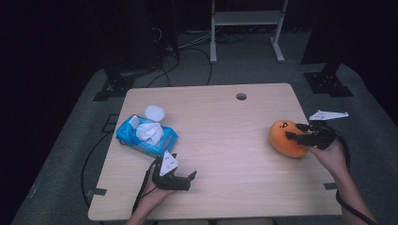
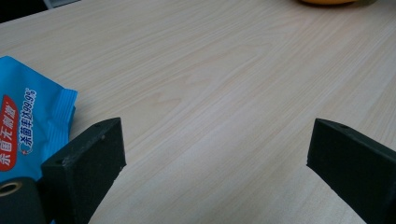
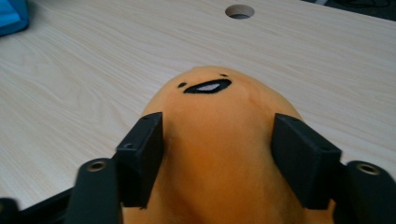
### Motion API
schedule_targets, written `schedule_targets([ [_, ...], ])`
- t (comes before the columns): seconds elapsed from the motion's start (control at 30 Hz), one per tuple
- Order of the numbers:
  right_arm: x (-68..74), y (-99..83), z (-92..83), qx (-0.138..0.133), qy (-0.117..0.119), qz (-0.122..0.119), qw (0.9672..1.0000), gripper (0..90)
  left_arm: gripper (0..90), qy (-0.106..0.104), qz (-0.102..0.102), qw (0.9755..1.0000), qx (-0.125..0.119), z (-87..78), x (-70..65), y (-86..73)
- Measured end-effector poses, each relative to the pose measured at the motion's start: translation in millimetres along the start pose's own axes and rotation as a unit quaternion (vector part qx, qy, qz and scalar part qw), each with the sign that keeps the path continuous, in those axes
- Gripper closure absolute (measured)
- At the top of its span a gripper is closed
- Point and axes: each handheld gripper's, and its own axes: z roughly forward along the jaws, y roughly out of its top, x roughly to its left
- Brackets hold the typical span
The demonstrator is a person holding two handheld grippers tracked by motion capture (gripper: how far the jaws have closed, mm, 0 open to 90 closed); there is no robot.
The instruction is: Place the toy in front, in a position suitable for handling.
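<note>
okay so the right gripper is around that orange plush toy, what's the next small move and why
Probably close the fingers a little more. In the right gripper view the right gripper straddles the orange plush toy, with the fingers right against its sides, but the soft fabric barely dents, so the grip looks too light for lifting off the table.

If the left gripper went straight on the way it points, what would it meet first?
Probably bare table: the left gripper stands open over it, the blue pack off to one side. The orange plush lies far ahead.

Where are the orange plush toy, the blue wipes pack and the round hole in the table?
orange plush toy (image 1: 284, 138): high view, its front.
blue wipes pack (image 1: 129, 137): high view, blue wrapper at its left end.
round hole (image 1: 241, 96): high view, its middle.
</note>
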Motion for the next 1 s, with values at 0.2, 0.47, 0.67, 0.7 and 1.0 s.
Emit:
schedule_targets([
  [0.2, 5.0, -10.5, 8.7, -0.001, 0.011, 0.003, 0.9999, 50.2, 3.2, 0.004, -0.004, 1.0, 0.002, -0.9, 1.2, 0.1],
  [0.47, 13.7, -17.0, 14.2, -0.002, 0.011, 0.001, 0.9999, 61.0, 3.2, -0.003, -0.002, 1.0, 0.004, 0.6, -0.6, -0.4],
  [0.67, 16.4, -14.9, 10.0, 0.005, 0.008, 0.006, 0.9999, 70.1, 3.4, 0.002, 0.007, 0.9999, 0.008, 1.6, -0.3, -0.8],
  [0.7, 16.8, -13.7, 8.6, 0.005, 0.004, 0.004, 1.0, 71.5, 3.4, 0.002, 0.006, 1.0, 0.007, 1.8, 0.1, -1.0],
  [1.0, 7.4, -3.6, -4.5, -0.009, 0.0, 0.033, 0.9994, 75.2, 3.7, 0.004, 0.004, 0.9999, 0.01, 0.5, 2.0, -1.2],
])
